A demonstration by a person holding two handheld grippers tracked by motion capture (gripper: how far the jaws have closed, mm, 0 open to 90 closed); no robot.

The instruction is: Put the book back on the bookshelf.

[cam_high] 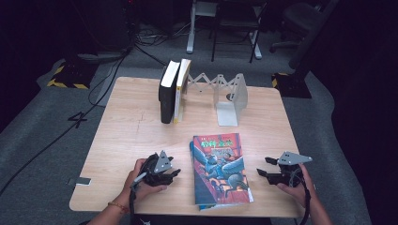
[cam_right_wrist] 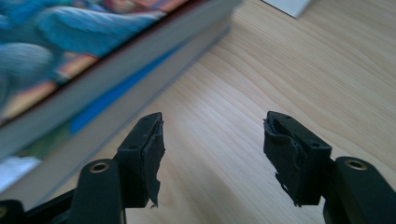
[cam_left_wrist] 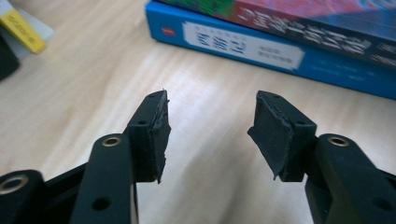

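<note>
A colourful illustrated book [cam_high: 219, 169] lies flat near the table's front edge, between both hands. Its blue spine [cam_left_wrist: 261, 46] faces my left gripper [cam_left_wrist: 209, 135], which stands open just short of it with nothing between its jaws. In the high view that left gripper [cam_high: 172, 173] rests on the table to the book's left. My right gripper [cam_high: 263, 168] sits to the book's right, open and holding nothing. Its own view has the book's page edge [cam_right_wrist: 116, 70] at the upper left, beyond the open right gripper [cam_right_wrist: 212, 156].
Two upright books [cam_high: 172, 91] lean together at the back of the wooden table [cam_high: 131, 136], a black one and a yellow-edged one. An expanding white bookend rack [cam_high: 230, 96] stands to their right. Chairs and cables lie on the floor beyond.
</note>
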